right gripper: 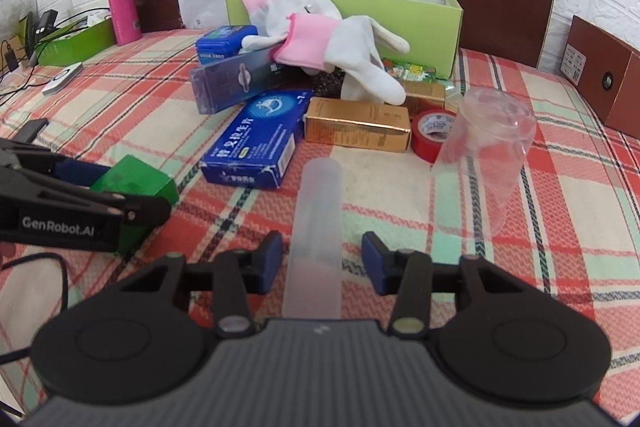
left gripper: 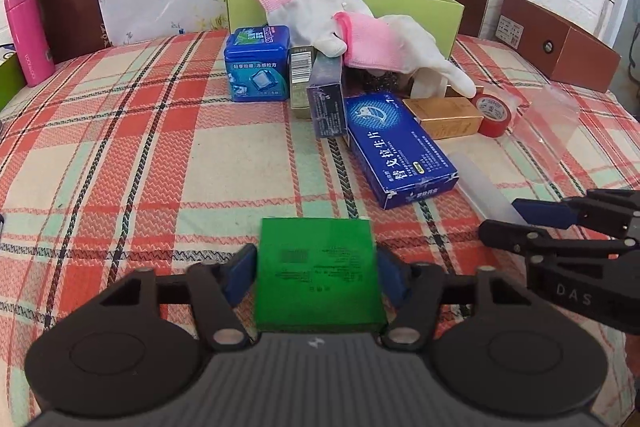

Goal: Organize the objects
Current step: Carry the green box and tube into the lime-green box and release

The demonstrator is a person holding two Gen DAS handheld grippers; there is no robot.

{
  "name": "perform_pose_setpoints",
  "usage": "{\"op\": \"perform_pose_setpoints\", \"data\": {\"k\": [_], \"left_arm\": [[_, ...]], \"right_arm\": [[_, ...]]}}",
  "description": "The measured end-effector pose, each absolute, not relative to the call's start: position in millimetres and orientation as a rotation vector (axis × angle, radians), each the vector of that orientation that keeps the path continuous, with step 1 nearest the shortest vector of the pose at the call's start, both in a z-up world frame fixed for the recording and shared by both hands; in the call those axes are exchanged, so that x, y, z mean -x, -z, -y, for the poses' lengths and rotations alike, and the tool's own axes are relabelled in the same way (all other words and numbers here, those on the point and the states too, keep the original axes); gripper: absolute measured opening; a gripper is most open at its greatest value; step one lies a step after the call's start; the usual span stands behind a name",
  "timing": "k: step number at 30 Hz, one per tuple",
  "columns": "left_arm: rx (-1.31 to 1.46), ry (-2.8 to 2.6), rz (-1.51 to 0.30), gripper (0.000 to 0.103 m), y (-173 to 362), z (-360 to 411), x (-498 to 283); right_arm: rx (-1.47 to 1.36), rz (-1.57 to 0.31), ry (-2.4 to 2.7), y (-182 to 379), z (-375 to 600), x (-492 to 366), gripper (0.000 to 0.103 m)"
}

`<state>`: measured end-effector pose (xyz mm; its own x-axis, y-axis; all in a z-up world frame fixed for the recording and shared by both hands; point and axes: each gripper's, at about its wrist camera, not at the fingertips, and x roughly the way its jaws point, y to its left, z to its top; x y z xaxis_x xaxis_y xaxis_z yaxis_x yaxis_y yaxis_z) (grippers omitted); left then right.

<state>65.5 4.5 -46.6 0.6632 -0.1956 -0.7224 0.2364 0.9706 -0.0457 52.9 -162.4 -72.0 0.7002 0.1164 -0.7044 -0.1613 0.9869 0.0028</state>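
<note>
Left gripper: the left gripper (left gripper: 316, 269) is clamped on a green box (left gripper: 318, 275); both blue pads press its two sides. In the right wrist view the same gripper (right gripper: 100, 187) comes in from the left edge with the green box (right gripper: 136, 181) between its fingers.
Green box: low over the plaid cloth (left gripper: 120, 155), at the near edge of the clutter; whether it touches the cloth I cannot tell.
Right gripper: the right gripper (right gripper: 320, 263) is unclenched, with a frosted tube (right gripper: 318, 227) lying between its blue pads and a gap on either side, so nothing is grasped.
Frosted tube: lies flat on the cloth, pointing away from the right gripper toward the pile.
Long blue box: a long blue box (left gripper: 400, 151) lies flat just beyond the tube and the green box.
Gold box: a gold box (right gripper: 358, 129) lies beside the long blue box, touching a roll of red tape (right gripper: 434, 133).
Clear cup: a clear cup (right gripper: 486, 159) lies tilted on its side just right of the tape.
Gloves: white gloves with pink cuffs (left gripper: 360, 31) drape over the front wall of a light green carton (left gripper: 436, 11) and onto the boxes below.
Blue tin: a blue tin (left gripper: 258, 63) stands left of the gloves, next to a dark upright box (left gripper: 326, 103).
Pink bottle: a pink bottle (left gripper: 28, 31) stands upright at the far left, well apart from the pile.
Brown box: a brown box (left gripper: 560, 43) sits at the far right edge.
</note>
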Motion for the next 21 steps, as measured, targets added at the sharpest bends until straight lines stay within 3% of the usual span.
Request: {"op": "perform_pose_setpoints", "data": {"k": [1, 11, 21], "left_arm": [[-0.052, 0.248, -0.811, 0.063, 45.7, -5.1, -65.4], [0.021, 0.325, -0.678, 0.063, -18.1, -7.9, -71.3], [0.166, 0.394, -0.544, 0.063, -101.2, 26.0, -163.2]], "right_arm": [[0.065, -0.780, -0.155, 71.7, 161.7, -52.6, 0.027], [-0.024, -0.679, -0.204, 16.8, 181.0, -34.2, 0.026], [-0.031, -0.491, -0.165, -66.8, 208.7, -113.8, 0.026]]}}
